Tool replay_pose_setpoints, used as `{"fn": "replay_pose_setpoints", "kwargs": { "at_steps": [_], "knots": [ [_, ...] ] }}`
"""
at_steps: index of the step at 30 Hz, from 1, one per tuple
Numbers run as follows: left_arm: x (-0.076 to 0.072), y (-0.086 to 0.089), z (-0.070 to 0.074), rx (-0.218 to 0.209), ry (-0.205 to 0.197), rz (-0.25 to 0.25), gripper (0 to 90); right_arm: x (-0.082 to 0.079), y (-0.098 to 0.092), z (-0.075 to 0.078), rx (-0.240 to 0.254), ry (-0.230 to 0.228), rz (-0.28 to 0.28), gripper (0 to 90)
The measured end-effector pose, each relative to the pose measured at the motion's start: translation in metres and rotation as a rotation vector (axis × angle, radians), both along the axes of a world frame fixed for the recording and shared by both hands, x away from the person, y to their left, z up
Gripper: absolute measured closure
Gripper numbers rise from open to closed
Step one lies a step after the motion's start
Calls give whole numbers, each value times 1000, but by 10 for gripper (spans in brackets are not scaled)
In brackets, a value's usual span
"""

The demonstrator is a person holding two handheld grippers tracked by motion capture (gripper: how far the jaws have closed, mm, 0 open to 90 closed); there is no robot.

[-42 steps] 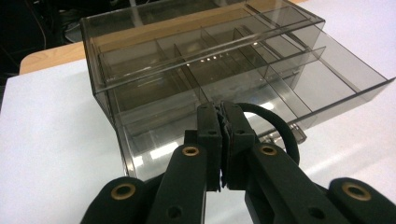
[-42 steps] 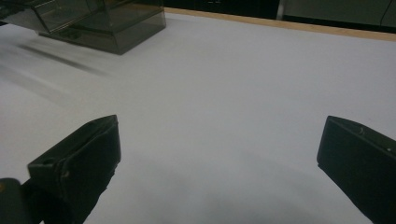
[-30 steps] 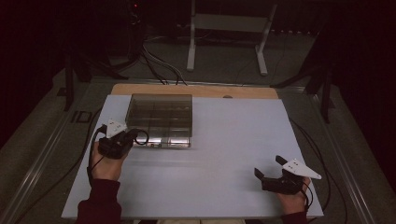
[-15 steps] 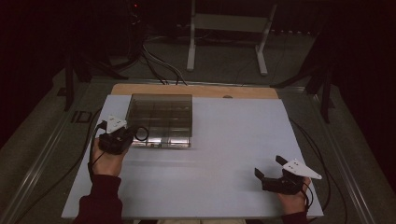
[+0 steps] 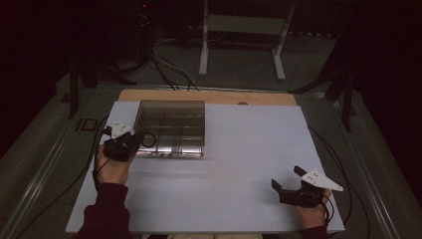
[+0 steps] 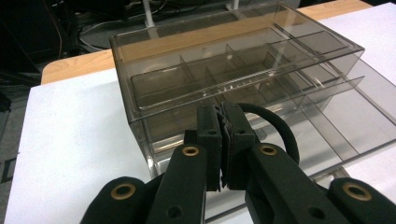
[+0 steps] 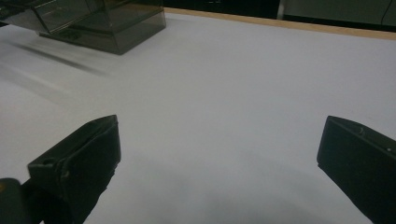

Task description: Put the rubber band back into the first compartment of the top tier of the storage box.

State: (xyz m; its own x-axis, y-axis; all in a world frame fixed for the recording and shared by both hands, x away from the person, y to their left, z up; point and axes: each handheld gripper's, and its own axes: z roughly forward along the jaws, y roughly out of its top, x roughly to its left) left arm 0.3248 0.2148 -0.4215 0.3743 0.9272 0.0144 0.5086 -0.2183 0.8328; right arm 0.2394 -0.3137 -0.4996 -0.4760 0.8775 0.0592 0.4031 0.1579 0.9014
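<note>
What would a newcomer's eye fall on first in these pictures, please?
Probably the clear smoky plastic drawer box at the far left of the white table, its lower drawer partly pulled out. The left gripper is shut at the box's front, while the right gripper rests open near the table's front right.

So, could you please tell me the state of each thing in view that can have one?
Box: smoky clear, lower drawer pulled partly out, compartments look empty.
Left gripper: jaws shut at the box front; whether they pinch the black loop is unclear.
Right gripper: jaws wide open, nothing between them, over the table.
</note>
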Motion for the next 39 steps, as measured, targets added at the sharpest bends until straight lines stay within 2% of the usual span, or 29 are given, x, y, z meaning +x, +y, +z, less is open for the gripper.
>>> {"fn": "replay_pose_setpoints", "kwargs": {
  "at_steps": [16,22,39],
  "knots": [
    [9,9,-4,14,2,-19,889,0,0,0,0,0,2,0],
    [13,10,-8,33,19,-22,889,0,1,0,-3,-2,4,0],
    [19,11,-19,54,66,-16,889,0,1,0,-3,0,2,0]
  ]
}}
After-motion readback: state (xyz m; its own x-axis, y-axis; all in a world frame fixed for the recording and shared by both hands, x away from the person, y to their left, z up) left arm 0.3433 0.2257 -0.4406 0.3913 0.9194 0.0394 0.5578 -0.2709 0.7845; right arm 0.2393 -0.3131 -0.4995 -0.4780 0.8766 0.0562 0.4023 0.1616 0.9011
